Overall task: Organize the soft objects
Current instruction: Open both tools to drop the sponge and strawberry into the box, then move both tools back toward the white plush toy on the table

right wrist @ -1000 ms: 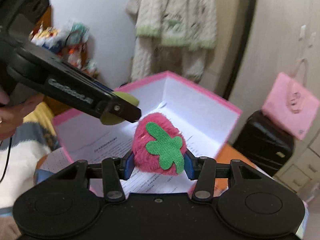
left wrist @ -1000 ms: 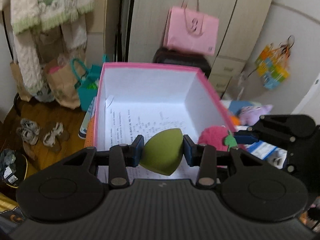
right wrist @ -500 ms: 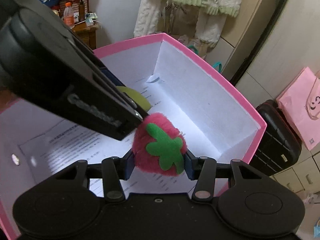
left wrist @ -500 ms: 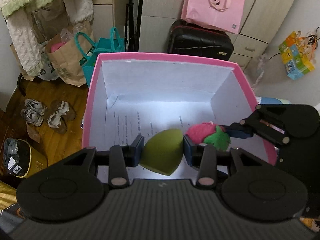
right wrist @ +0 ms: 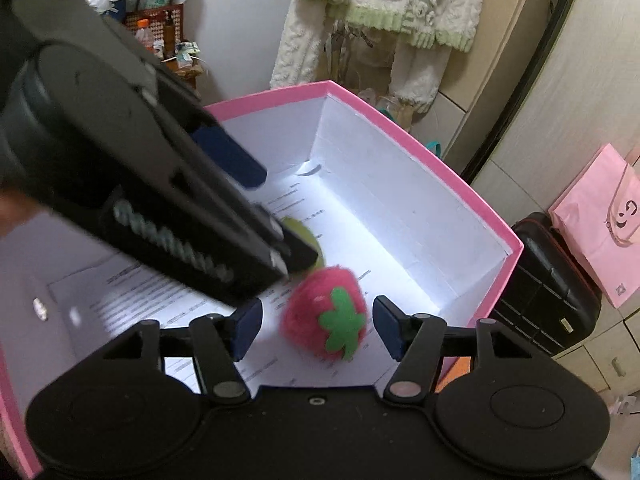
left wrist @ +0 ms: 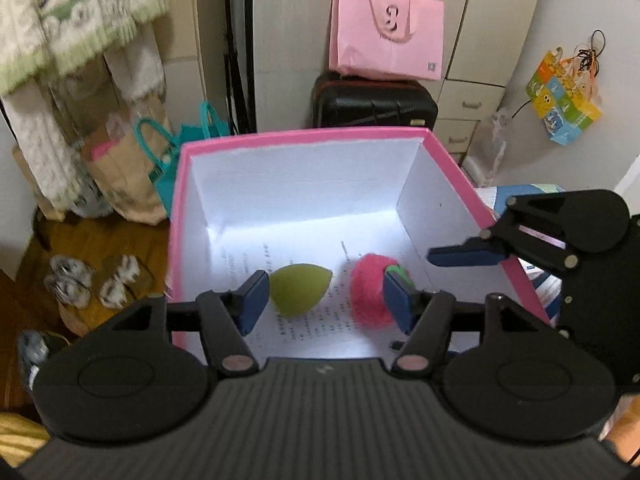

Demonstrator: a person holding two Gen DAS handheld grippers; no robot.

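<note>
Fingers apart on both sides now: the left gripper (left wrist: 324,300) has just been opening its jaws, and the green teardrop sponge (left wrist: 300,289) sits free of the blue pads, just beside the left pad (left wrist: 252,300) with clear space to the right one. That sponge lies low in the pink box (left wrist: 304,136), over the printed sheet (left wrist: 320,320) lining its white floor. Moving right, the plush strawberry (left wrist: 370,294) lies next to the sponge, a small gap between them, its green leaf patch partly hidden behind the left gripper's right pad. Further right, the right gripper (right wrist: 318,326) hangs over the box's right wall, and its jaws too have just been opening: in the right wrist view the strawberry (right wrist: 326,318) sits loose between the pads, touching neither, blurred, leaf patch facing the camera. Behind the box stand a black suitcase (left wrist: 374,102) and a pink paper bag (left wrist: 386,34).
</note>
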